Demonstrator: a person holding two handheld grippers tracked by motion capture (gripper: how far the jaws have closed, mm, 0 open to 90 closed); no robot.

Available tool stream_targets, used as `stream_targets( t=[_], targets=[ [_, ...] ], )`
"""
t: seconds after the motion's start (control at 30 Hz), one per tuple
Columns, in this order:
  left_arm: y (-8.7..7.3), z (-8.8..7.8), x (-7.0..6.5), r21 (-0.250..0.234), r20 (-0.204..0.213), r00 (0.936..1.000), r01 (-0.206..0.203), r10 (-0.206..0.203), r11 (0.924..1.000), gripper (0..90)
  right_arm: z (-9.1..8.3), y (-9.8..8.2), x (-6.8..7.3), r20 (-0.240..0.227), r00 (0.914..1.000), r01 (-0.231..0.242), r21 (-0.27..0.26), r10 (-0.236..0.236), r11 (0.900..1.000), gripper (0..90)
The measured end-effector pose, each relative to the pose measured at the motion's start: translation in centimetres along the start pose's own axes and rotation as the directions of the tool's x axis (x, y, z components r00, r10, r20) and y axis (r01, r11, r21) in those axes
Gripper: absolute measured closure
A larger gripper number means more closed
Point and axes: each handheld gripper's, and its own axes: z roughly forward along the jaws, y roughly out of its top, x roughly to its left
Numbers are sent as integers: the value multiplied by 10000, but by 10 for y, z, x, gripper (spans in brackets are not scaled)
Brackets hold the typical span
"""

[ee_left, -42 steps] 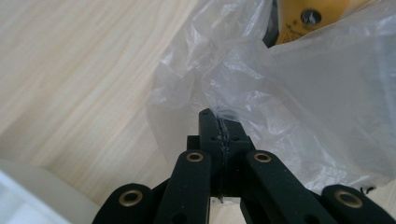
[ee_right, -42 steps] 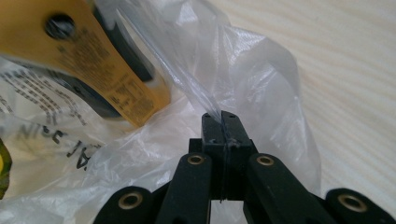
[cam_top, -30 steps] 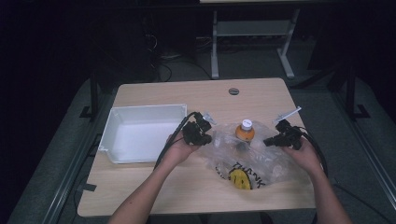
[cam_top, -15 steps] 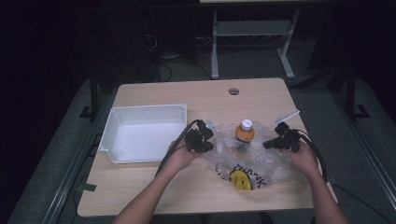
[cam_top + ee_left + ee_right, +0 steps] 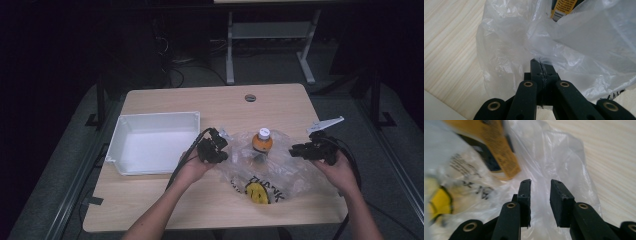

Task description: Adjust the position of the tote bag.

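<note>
A clear plastic bag (image 5: pixel 270 175) with a yellow smiley print lies on the wooden table (image 5: pixel 200 100), and an orange bottle (image 5: pixel 262 142) with a white cap stands upright in it. My left gripper (image 5: pixel 220 150) is shut on the bag's left edge; the film (image 5: pixel 544 50) is pinched between its jaws (image 5: pixel 541 67). My right gripper (image 5: pixel 300 150) hovers at the bag's right side. Its jaws have just been opening, and a gap shows between them (image 5: pixel 540 195) with loose film behind and no grip on it. The bottle's yellow label (image 5: pixel 496 150) lies ahead to the left.
A white rectangular tray (image 5: pixel 155 142) sits empty at the table's left, just beyond my left hand. A round cable hole (image 5: pixel 250 97) marks the far edge. Black cables trail from both grippers toward the near edge.
My right gripper's jaws have opened and let go of the bag's right edge, and the hand has lifted slightly. The left gripper keeps its hold in place.
</note>
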Motion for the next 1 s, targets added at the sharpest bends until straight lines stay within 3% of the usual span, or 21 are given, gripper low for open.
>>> stream_targets(
  t=[0.23, 0.47, 0.63, 0.8, 0.93, 1.0],
  targets=[
    [0, 0, 3, -9, 58, 9999, 134, -134, 9999, 899, -25, 2, 22, -329, 9976, 581, -724, -606, 9957, 688],
    [0, 1, 3, -15, 81, 9998, 156, -156, 9999, 899, -33, 5, 48, -1051, 9843, 1279, -1269, -1416, 9836, 648],
    [0, 0, 3, -7, 76, 9998, 157, -157, 9999, 898, -30, 6, 64, -1690, 9709, 1443, -1517, -1695, 9778, 601],
    [0, 1, 4, 10, 120, 9999, 107, -107, 9999, 899, -21, 8, 77, -1926, 9612, 1701, -1501, -1975, 9739, 551],
    [0, 2, 3, 53, 131, 9999, 75, -76, 10000, 899, -7, 8, 82, -2003, 9574, 1858, -1232, -2078, 9748, 562],
    [0, 2, 3, 84, 126, 9999, 52, -54, 10000, 899, 1, 8, 84, -2092, 9546, 1932, -1072, -2121, 9753, 632]
  ],
)
